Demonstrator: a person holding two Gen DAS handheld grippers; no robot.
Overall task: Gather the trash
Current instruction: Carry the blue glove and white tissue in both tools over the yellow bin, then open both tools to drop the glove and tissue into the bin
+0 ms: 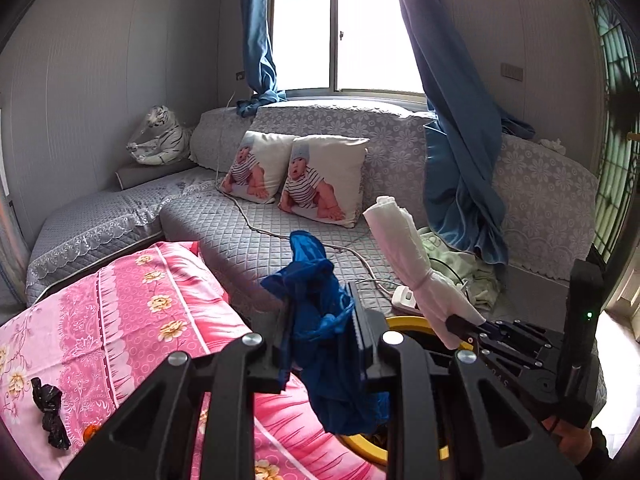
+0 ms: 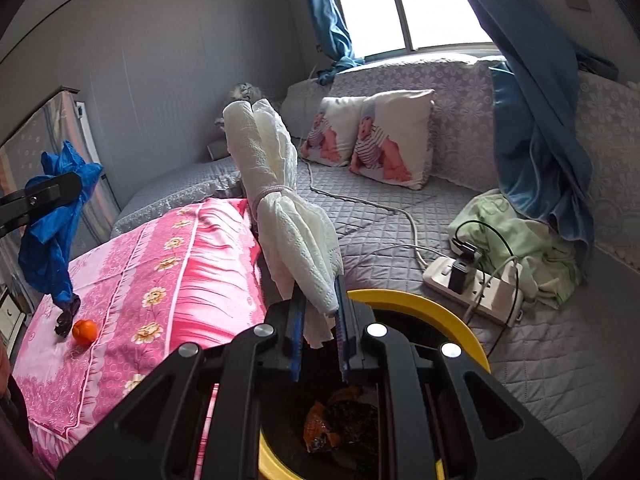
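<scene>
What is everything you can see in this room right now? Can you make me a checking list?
Surface: pink flowered blanket beside a grey quilted sofa.
Job's things: blue bag, white bundle, yellow-rimmed bin with scraps inside, black wrapper and orange on the blanket.
Clutter: green cloth, two picture pillows, toy tiger.
Grippers: left gripper shut on the blue bag; right gripper shut on the white bundle.
Cables: power strip with plugs; white cord across the sofa.
Surroundings: window, blue curtains.
</scene>
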